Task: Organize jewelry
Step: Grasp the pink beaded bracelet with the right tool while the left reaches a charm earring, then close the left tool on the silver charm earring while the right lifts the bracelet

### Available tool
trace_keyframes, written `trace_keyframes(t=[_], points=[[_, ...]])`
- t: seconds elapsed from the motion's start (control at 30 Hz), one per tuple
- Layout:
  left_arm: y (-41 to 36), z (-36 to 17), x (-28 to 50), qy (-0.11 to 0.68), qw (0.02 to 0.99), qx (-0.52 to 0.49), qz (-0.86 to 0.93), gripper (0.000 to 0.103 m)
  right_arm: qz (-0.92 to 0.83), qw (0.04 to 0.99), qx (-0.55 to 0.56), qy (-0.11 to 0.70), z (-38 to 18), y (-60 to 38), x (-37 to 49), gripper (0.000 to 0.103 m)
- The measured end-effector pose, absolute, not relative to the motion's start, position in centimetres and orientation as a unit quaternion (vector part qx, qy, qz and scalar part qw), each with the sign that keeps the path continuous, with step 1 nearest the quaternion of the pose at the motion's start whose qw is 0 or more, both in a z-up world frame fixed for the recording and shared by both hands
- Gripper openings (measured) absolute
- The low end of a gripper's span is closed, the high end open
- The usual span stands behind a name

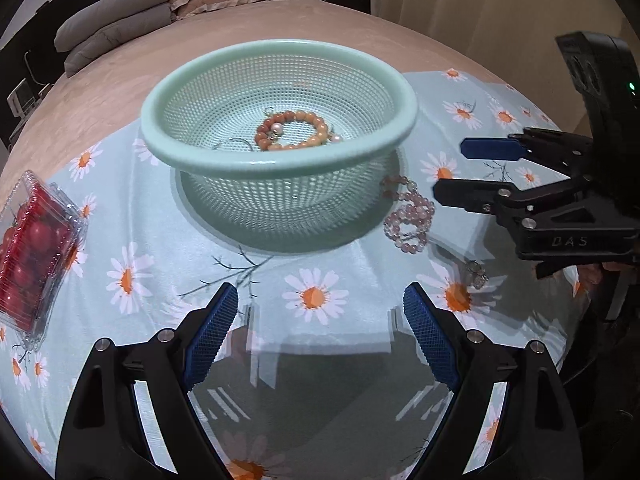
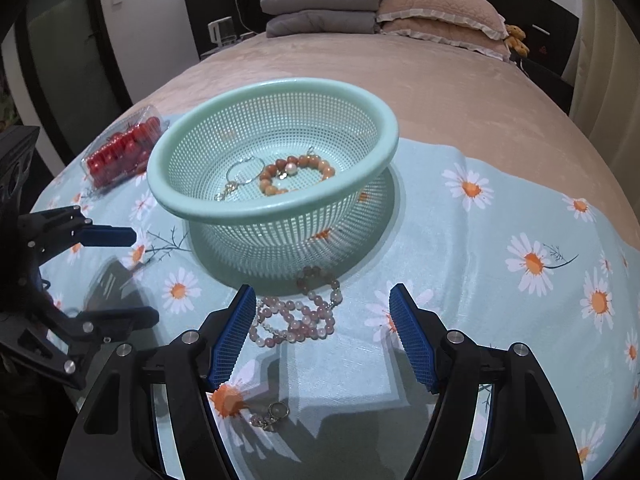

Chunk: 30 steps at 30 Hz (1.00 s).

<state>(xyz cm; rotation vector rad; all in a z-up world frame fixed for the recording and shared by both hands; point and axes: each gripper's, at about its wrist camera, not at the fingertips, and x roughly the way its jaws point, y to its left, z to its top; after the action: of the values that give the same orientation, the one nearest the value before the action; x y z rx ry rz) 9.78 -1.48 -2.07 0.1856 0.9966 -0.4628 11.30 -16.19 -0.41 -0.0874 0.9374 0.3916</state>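
A mint green mesh basket (image 1: 224,80) (image 2: 372,116) stands on a daisy-print cloth and holds an orange bead bracelet (image 1: 294,130) (image 2: 296,172) and a thin silver hoop (image 2: 244,170). A pink bead bracelet (image 1: 410,216) (image 2: 298,312) lies on the cloth beside the basket. A small earring (image 1: 478,274) (image 2: 272,414) lies nearer. My left gripper (image 1: 320,332) (image 2: 140,276) is open and empty, short of the basket. My right gripper (image 2: 322,334) (image 1: 448,168) is open and empty, its fingertips just short of the pink bracelet.
A clear box of cherry tomatoes (image 1: 30,256) (image 2: 122,150) sits on the cloth left of the basket. The cloth (image 1: 312,296) (image 2: 500,280) lies on a pink bed with pillows (image 2: 436,16) at the far end.
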Motion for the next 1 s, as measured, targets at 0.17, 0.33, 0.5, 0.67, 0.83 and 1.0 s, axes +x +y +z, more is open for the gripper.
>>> trace_keyframes(t=[0.17,0.33,0.5,0.67,0.83,1.0], points=[[-3.9,-3.0,8.7,0.471,0.838,0.096,-0.257,0.084,0.193,0.864,-0.043,0.464,-1.9,-15.7,11.9,0.064],[-5.9,-4.2,8.2,0.478,0.826,0.108,-0.28,0.084,0.189,0.848,-0.04,0.494,-4.2,-15.5,12.8,0.041],[-6.9,-4.9,8.4,0.486,0.819,0.104,-0.288,0.084,0.169,0.85,-0.02,0.498,-4.4,-16.9,13.1,0.012],[-8.4,-5.1,8.2,0.483,0.815,0.105,-0.304,0.084,0.158,0.853,-0.013,0.498,-4.3,-18.4,12.7,0.011],[-9.7,-5.3,8.2,0.482,0.809,0.116,-0.316,0.076,0.136,0.855,-0.015,0.501,-4.3,-20.3,12.1,0.012],[-10.7,-5.2,9.1,0.493,0.805,0.119,-0.309,0.046,0.125,0.857,-0.002,0.5,-4.6,-22.3,11.5,0.012]])
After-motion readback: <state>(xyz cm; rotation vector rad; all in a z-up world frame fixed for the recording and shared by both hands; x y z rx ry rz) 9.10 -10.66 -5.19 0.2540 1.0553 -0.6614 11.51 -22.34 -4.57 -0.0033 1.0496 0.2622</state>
